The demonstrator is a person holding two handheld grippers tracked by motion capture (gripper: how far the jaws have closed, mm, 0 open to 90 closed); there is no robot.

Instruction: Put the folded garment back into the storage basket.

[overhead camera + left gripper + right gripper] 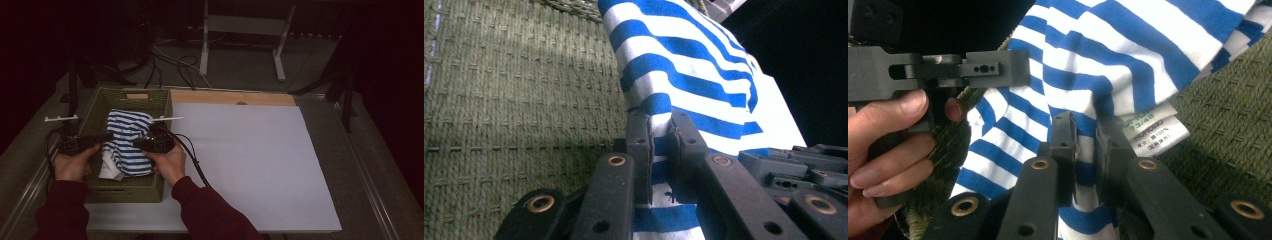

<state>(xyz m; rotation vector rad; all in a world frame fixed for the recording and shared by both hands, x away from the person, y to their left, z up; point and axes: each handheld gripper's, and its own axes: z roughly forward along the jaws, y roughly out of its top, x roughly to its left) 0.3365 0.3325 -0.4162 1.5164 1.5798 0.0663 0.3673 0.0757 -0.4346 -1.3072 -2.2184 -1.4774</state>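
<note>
The white table sheet (pixel 250 165) lay well off to the right of both grippers, bare. Under them sat the green woven basket (pixel 130 190), w/ the blue-and-white striped garment (pixel 125 142) bunched in it and lifted partly above the rim. Left gripper (pixel 102 139) was clamped on a fold of cloth at the garment's left edge; right gripper (pixel 140 143) pinched another fold just beside the care label (pixel 1153 131). Both grips looked thin, approx. a single layer between the pads. Risk as I saw it: pull apart too fast and a fold slips out, or the hanging tail snags on the basket's rough weave and drags the whole basket along.
</note>
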